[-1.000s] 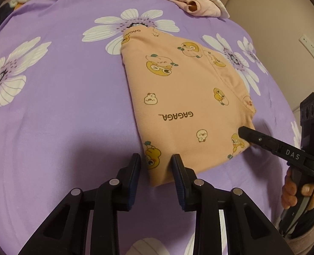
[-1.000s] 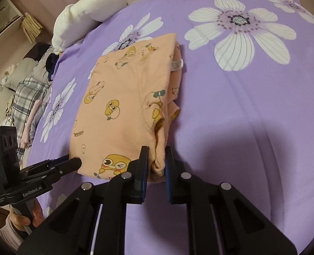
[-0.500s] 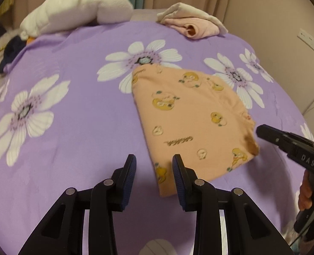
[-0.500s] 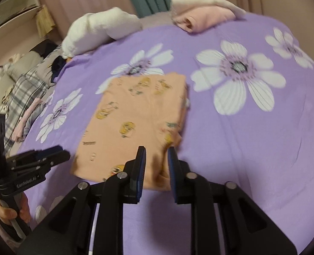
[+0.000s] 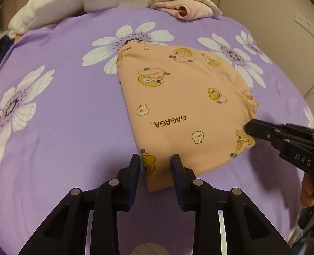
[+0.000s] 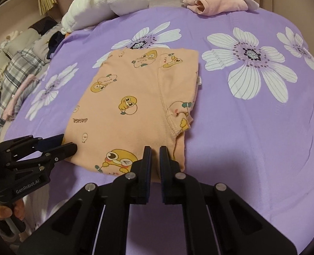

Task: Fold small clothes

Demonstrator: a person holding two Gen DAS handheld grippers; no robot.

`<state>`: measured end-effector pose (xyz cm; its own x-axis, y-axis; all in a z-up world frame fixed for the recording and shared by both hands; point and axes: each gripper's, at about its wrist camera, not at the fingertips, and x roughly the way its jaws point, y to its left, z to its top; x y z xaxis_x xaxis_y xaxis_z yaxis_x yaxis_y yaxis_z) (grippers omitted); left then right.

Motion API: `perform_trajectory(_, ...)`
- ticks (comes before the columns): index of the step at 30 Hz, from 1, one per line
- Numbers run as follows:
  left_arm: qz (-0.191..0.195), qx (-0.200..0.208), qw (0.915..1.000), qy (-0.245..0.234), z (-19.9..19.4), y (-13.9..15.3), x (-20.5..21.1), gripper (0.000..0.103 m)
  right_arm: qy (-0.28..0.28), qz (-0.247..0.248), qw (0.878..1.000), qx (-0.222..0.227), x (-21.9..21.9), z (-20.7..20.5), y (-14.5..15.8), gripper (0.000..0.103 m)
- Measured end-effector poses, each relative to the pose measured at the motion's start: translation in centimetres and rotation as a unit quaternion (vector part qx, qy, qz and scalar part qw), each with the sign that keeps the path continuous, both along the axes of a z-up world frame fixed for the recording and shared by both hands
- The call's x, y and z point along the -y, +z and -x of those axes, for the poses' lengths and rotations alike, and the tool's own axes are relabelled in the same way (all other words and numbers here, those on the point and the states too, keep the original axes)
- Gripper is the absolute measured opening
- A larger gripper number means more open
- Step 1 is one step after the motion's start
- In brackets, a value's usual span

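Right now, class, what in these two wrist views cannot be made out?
- Peach garment: near hem, right wrist view, hidden behind right gripper.
- Care tag: print too small, right wrist view.
- Plaid cloth: cut off by fisheye rim.
- Pink folded garment: underside hidden, left wrist view.

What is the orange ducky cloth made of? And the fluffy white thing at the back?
The orange garment looks like soft knit cotton, matte, with printed cartoons and a stitched seam; it lies limp and flat. The white bundle looks like plush fleece, going by its fuzzy, puffy surface. Neither can be told for sure from looks alone.
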<state>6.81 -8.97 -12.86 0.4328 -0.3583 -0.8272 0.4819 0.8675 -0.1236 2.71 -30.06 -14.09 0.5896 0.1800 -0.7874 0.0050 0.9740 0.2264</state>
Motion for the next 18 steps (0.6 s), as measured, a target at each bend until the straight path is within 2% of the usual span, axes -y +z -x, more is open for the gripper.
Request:
perform_trajectory(2, 0.004, -0.001, 1.0000, 0.002, 0.0, 0.3, -0.4, 0.030, -0.004, -0.022, 1.000, 0.006, 0.4, 0.4, 0.4, 0.011)
perform_trajectory(5, 0.011, -0.007, 0.9999, 0.008, 0.0, 0.7, -0.9, 0.030, -0.012, -0.045, 0.999, 0.015, 1.0, 1.0, 1.0, 0.023)
perform_trajectory(8, 0.024, -0.020, 0.9994, 0.017, -0.4, 0.8, -1.5, 0.038, -0.021, -0.060, 0.998, 0.018, 1.4, 1.3, 1.3, 0.029)
perform_trajectory(10, 0.036, -0.030, 0.9985, 0.028, -0.8, 0.8, -1.9, 0.048, -0.028, -0.079, 0.996, 0.018, 1.9, 1.2, 1.3, 0.034)
perform_trajectory(12, 0.048, -0.042, 0.9972, 0.038, -1.3, 0.8, -2.2, 0.050, -0.039, -0.101, 0.994, 0.014, 2.4, 0.9, 1.2, 0.051)
perform_trajectory(13, 0.054, -0.048, 0.9965, 0.042, -1.5, 0.8, -2.3, 0.050, -0.044, -0.108, 0.993, 0.012, 2.5, 0.9, 1.1, 0.055)
perform_trajectory(18, 0.083, -0.092, 0.9912, 0.046, -2.8, 0.2, -2.6, 0.051, -0.055, -0.172, 0.983, -0.001, 3.5, 0.1, 0.4, 0.059)
